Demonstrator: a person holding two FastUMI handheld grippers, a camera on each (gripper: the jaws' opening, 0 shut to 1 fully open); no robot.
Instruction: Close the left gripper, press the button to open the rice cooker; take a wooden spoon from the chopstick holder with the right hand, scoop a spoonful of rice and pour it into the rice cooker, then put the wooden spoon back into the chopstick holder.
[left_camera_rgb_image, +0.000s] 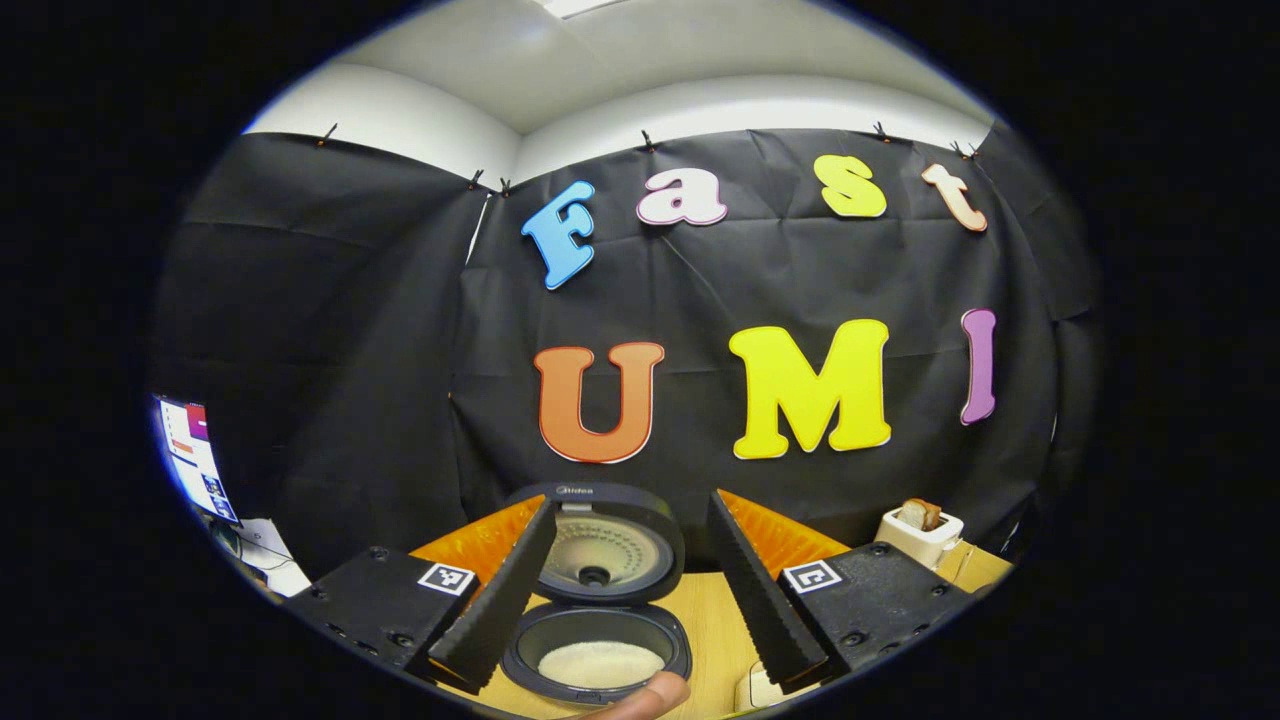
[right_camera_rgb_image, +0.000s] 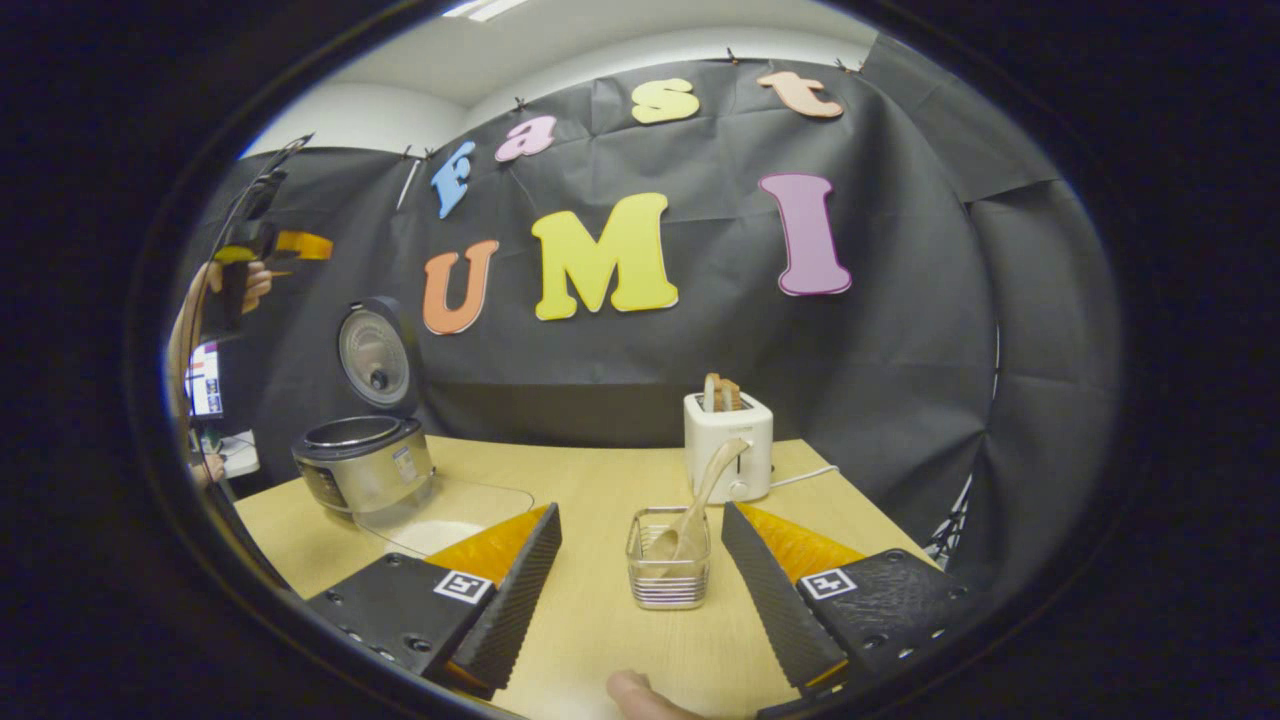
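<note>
In the left gripper view, a screen (left_camera_rgb_image: 195, 455) glows at the far left edge beside the black booth wall. The left hand-held gripper (left_camera_rgb_image: 625, 590) has its fingers spread wide and holds nothing. Between them stands the rice cooker (left_camera_rgb_image: 598, 600), lid raised upright, with white rice (left_camera_rgb_image: 600, 662) lying in its pot. A fingertip (left_camera_rgb_image: 650, 693) shows at the bottom edge just in front of the pot. To the right, beyond the right finger, a white toaster (left_camera_rgb_image: 920, 535) with bread in its slot sits on the desk (left_camera_rgb_image: 715, 625).

In the right gripper view, at the far left, the left hand-held gripper (right_camera_rgb_image: 262, 247) is raised high in a hand, well above the rice cooker (right_camera_rgb_image: 362, 460). The cooker stands open at the left back of the desk (right_camera_rgb_image: 590, 610), with a clear mat (right_camera_rgb_image: 450, 510) just in front of it. The right hand-held gripper (right_camera_rgb_image: 640, 590) is also wide open and empty, low over the desk. Between its fingers, a little farther off, stands the wire chopstick holder (right_camera_rgb_image: 668, 572) with the wooden spoon (right_camera_rgb_image: 700, 500) leaning in it, handle tilted up to the right. Nothing lies between the fingers and the holder. Just behind the holder stands the toaster (right_camera_rgb_image: 728, 445), its cord (right_camera_rgb_image: 805, 477) trailing right.
</note>
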